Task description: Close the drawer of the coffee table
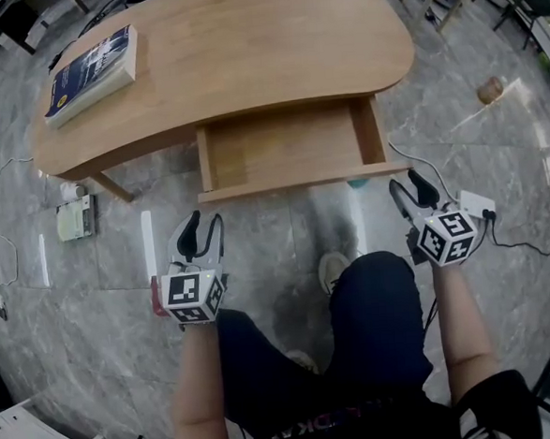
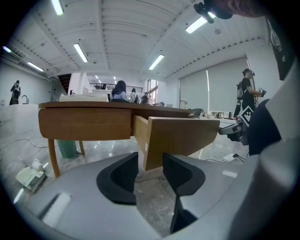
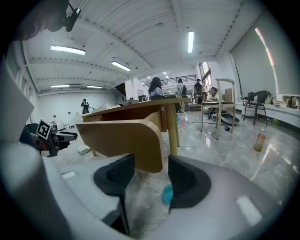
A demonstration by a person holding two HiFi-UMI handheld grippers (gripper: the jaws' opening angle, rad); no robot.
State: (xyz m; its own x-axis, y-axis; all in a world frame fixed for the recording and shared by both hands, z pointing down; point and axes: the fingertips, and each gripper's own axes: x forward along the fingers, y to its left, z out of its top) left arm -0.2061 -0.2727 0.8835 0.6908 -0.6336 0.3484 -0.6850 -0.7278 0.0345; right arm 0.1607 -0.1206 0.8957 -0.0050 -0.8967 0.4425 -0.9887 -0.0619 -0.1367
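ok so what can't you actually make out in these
- Book title: too small in the head view.
- Blue thing on the floor: head view, mostly under the drawer front; right gripper view, half behind the right tongs.
- Back of the drawer: head view, under the table top.
- Whether the front has a handle: no view shows one.

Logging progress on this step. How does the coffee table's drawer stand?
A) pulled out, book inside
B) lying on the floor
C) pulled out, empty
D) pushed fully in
C: the drawer juts out from the coffee table with its bottom bare; the book lies on the tabletop.
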